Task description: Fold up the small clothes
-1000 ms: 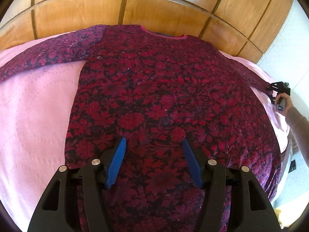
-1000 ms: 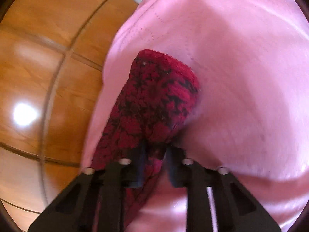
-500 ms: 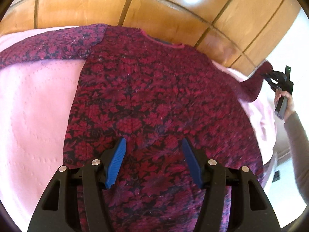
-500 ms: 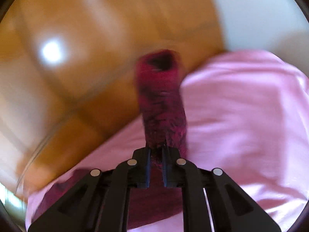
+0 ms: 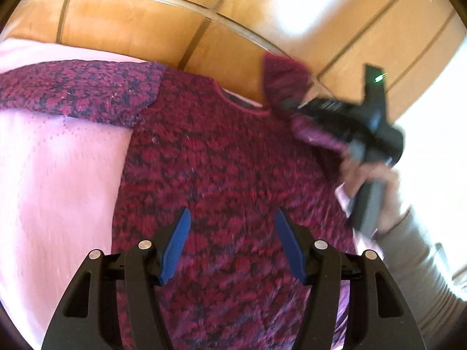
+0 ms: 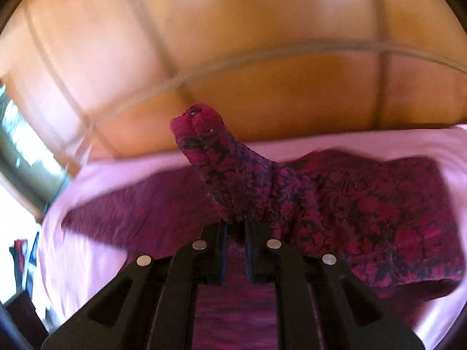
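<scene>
A dark red floral knitted sweater [image 5: 221,157] lies flat on a pink bedspread [image 5: 58,175], its left sleeve [image 5: 73,90] stretched out sideways. My left gripper [image 5: 232,218] hovers over the sweater's lower body, its blue-padded jaws open with nothing between them. My right gripper [image 6: 235,221] is shut on the right sleeve [image 6: 210,151], whose cuff sticks up past the jaws. In the left wrist view the right gripper [image 5: 294,105] carries that sleeve [image 5: 286,78] above the sweater's right shoulder, held by a hand in a grey sleeve [image 5: 420,250].
A glossy wooden headboard [image 5: 146,26] runs along the far side of the bed. A white wall [image 5: 437,110] lies to the right. The sweater's body [image 6: 379,210] spreads over the pink bedspread [image 6: 76,233] in the right wrist view.
The right gripper has swung the sleeve up off the bed's right edge and in over the sweater's shoulder, rolling as it went. The left gripper rose slightly and stayed open.
</scene>
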`<control>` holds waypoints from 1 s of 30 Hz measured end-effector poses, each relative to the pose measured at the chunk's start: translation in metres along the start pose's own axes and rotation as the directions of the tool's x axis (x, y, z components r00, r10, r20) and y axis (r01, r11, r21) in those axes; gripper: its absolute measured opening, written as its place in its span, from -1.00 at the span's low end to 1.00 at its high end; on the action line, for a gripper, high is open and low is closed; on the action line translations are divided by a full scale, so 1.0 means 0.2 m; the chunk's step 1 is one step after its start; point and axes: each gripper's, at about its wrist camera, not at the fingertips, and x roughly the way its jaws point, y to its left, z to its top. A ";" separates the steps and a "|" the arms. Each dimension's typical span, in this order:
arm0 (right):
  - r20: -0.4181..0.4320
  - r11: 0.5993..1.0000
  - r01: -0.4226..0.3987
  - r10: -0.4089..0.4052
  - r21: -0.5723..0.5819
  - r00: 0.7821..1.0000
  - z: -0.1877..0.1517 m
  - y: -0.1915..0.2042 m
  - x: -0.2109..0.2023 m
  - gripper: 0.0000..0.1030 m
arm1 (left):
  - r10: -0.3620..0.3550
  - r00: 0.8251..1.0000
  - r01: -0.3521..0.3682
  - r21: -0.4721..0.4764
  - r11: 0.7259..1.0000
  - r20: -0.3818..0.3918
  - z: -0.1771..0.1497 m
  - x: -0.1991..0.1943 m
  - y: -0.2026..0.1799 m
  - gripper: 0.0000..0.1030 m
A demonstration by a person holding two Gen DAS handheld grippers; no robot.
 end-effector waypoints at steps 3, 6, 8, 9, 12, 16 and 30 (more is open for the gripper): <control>-0.080 0.998 -0.002 -0.003 -0.068 0.997 -0.10 0.19 0.17 -0.77 | -0.023 1.000 0.023 -0.041 0.999 0.013 0.09 0.01 0.04 0.15; -0.097 0.996 -0.004 -0.005 -0.090 0.995 -0.03 0.22 0.31 -0.16 | -0.031 0.999 0.032 -0.058 0.998 0.020 0.18 0.03 0.06 0.16; -0.081 0.996 -0.017 0.011 -0.085 0.997 -0.04 0.24 0.28 0.20 | -0.039 0.999 0.040 -0.066 0.997 0.022 0.24 0.06 0.08 0.16; -0.059 0.996 -0.014 0.008 -0.088 0.998 -0.04 0.23 0.23 0.20 | -0.039 0.999 0.040 -0.072 0.997 0.023 0.27 0.08 0.08 0.16; -0.023 0.997 -0.073 0.072 -0.032 0.997 -0.07 0.17 0.08 0.23 | -0.052 0.999 0.054 -0.105 0.993 0.014 0.35 0.15 0.11 0.16; 0.058 0.987 -0.144 0.140 0.072 0.989 -0.18 -0.09 -0.26 0.45 | -0.035 0.999 0.033 -0.130 0.991 -0.012 0.45 0.29 0.12 0.16; 0.214 0.905 -0.163 0.083 0.393 0.973 -0.29 -0.65 -0.59 0.59 | 0.104 0.995 -0.103 -0.116 0.988 0.006 0.70 0.50 0.10 -0.83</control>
